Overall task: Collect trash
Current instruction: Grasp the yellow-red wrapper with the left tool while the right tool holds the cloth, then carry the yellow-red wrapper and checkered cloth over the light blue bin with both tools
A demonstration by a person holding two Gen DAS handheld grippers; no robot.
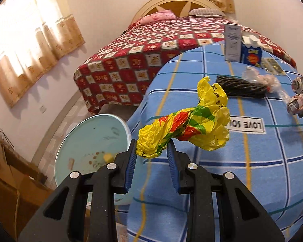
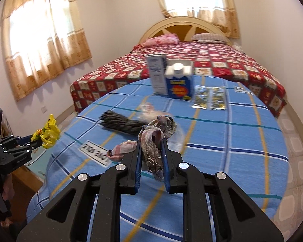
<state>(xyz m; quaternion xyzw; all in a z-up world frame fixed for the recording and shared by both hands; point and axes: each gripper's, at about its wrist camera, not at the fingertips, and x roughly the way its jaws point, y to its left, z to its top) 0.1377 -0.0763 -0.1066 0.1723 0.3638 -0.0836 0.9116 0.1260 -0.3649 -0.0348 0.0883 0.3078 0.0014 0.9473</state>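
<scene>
The left gripper [image 1: 152,148] has its ribbed blue fingers [image 1: 131,161] pinched on a crinkled yellow plastic bag [image 1: 183,125], held over the edge of the blue checked cloth [image 1: 252,171] on the table, near a round pale bin [image 1: 91,141]. The right gripper [image 2: 151,153] has its fingers clamped on a frayed, crumpled rag [image 2: 153,147] above the cloth.

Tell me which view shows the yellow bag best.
The left wrist view: the yellow bag fills the centre, crumpled, with red and green print, pinched between the left tongs near the bin. The right wrist view shows it only small at the left edge, still in those tongs.
</scene>
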